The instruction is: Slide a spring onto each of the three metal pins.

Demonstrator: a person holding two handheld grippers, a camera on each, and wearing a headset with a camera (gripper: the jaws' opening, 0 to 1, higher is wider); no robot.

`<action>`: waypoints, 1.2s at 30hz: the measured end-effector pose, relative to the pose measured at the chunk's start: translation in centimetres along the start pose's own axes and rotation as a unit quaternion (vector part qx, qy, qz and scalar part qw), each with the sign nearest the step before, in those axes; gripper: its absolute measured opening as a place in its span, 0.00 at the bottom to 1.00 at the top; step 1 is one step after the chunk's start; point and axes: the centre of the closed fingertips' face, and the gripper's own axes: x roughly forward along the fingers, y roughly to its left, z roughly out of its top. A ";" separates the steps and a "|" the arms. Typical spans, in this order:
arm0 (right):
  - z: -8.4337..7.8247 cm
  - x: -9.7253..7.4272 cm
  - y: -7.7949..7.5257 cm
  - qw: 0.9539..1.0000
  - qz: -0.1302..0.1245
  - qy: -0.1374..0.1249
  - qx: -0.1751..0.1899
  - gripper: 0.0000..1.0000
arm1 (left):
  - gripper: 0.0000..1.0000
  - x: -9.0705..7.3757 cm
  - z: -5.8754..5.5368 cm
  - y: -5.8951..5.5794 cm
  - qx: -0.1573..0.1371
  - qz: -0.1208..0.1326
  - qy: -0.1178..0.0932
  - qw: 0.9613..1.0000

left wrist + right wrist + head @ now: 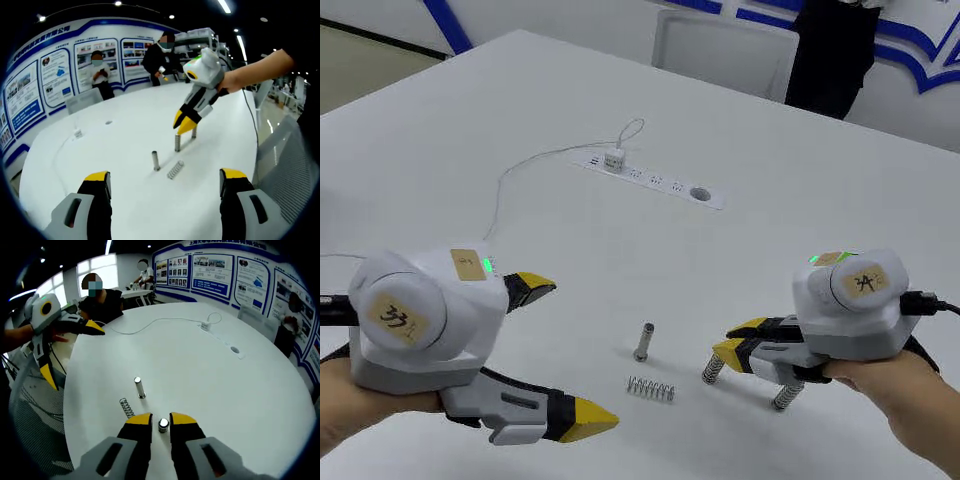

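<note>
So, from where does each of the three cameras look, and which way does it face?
Head view: on the headset, facing forward and down at the white table; shows left hand, right hand, grey yellow-tipped left gripper and right gripper.
Left gripper view: rides the left gripper, looks along its wide-open jaws across the table at the right gripper.
Right gripper view: rides the right gripper, looks down past its close-set jaws at a spring-wrapped metal pin.
Shared by all: the bare metal pin and the loose steel spring.

A white table (470, 120) stands among blue-trimmed poster walls (55, 70) under ceiling strip lights (223, 6).
</note>
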 end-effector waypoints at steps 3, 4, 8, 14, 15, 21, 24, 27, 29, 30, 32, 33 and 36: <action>0.5 -0.1 0.5 1.000 0.005 -0.006 -0.007 0.14 | 0.90 0.0 0.0 0.0 0.005 0.004 0.000 1.000; 0.6 0.0 0.8 1.000 0.008 -0.007 -0.008 0.14 | 0.90 -0.1 0.0 0.0 0.006 0.005 0.000 1.000; 0.6 0.4 1.9 0.999 0.021 -0.003 -0.023 0.14 | 0.90 -0.2 0.3 -0.2 0.007 0.004 -0.004 1.000; 0.3 1.5 3.5 0.998 0.040 0.010 -0.052 0.16 | 0.92 -0.6 0.3 0.3 0.006 0.010 -0.007 1.000; 0.3 1.6 3.7 0.998 0.043 0.010 -0.052 0.16 | 0.91 -0.6 0.3 0.4 0.006 0.011 -0.007 1.000; 0.0 2.9 5.2 0.995 0.069 0.021 -0.066 0.17 | 0.90 -0.7 -0.2 1.0 0.007 0.015 0.000 1.000; -0.7 3.7 5.7 0.993 0.079 0.036 -0.078 0.17 | 0.90 -0.8 -0.2 1.2 0.001 0.018 -0.004 1.000; -1.5 4.6 5.8 0.992 0.085 0.050 -0.084 0.18 | 0.90 -0.7 -0.3 1.4 -0.002 0.019 -0.003 1.000; -2.0 5.0 5.9 0.991 0.089 0.059 -0.085 0.18 | 0.90 -0.6 -0.6 1.4 -0.003 0.018 0.000 1.000; -2.1 5.1 5.9 0.990 0.091 0.061 -0.086 0.18 | 0.90 -0.6 -0.7 1.5 -0.003 0.019 0.001 1.000; -2.4 5.4 6.0 0.989 0.096 0.067 -0.088 0.18 | 0.89 -0.6 -1.0 1.5 -0.007 0.019 0.002 1.000; -2.6 5.5 6.0 0.989 0.098 0.070 -0.088 0.18 | 0.89 -0.5 -1.0 1.5 -0.008 0.019 0.003 1.000; -3.0 5.9 6.2 0.987 0.103 0.078 -0.094 0.18 | 0.88 -0.4 -1.3 1.3 -0.011 0.016 0.006 1.000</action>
